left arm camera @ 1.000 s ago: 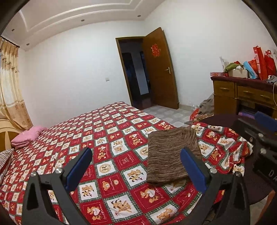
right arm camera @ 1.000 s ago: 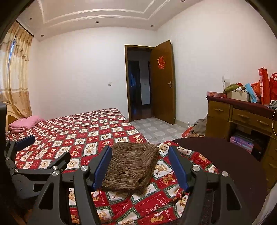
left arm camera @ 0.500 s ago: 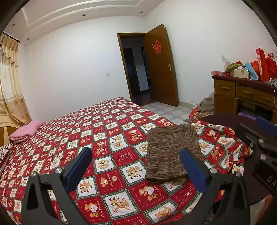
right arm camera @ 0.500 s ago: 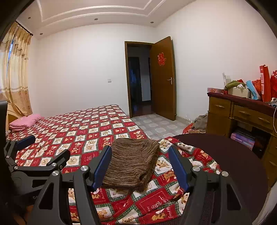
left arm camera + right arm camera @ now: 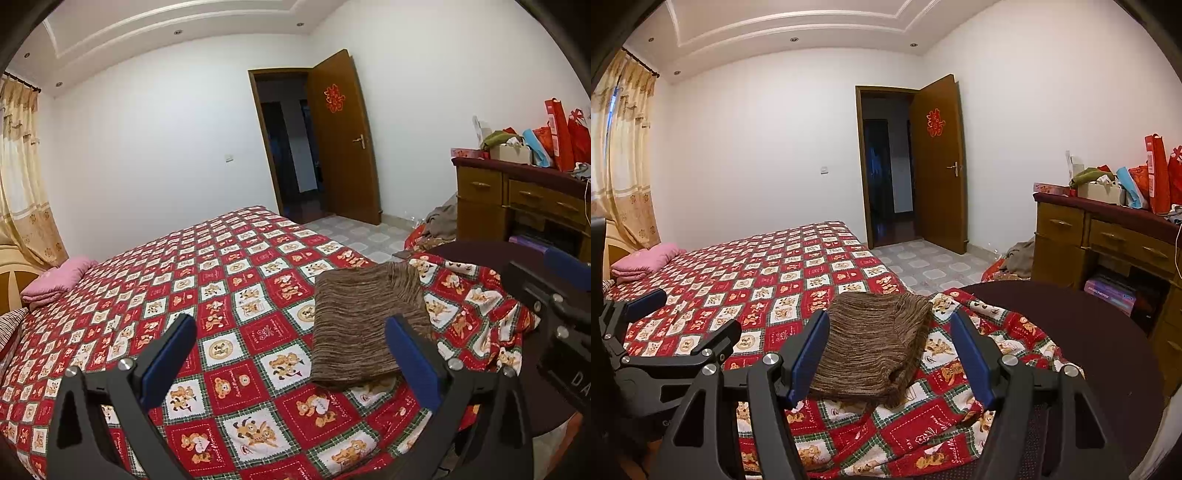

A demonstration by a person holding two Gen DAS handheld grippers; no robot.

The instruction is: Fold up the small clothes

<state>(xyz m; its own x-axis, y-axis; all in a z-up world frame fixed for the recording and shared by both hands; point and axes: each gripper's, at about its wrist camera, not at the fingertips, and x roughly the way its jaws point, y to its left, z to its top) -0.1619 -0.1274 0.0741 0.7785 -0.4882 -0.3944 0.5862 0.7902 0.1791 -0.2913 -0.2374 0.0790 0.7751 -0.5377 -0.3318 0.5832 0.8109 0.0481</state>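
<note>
Red bedspread (image 5: 236, 295) carries a folded brown garment (image 5: 362, 325), its near edge hidden by the right gripper (image 5: 890, 354); both grippers spread, left gripper (image 5: 291, 358) too.

I'm seeing a brown ribbed knit garment (image 5: 362, 325), matt and rough, on a smooth printed cotton bedspread (image 5: 221, 295). My left gripper (image 5: 291, 354) looks matt black plastic with blue pads and shiny metal screws; glossy varnished wooden door (image 5: 938, 162) centre frame.
</note>
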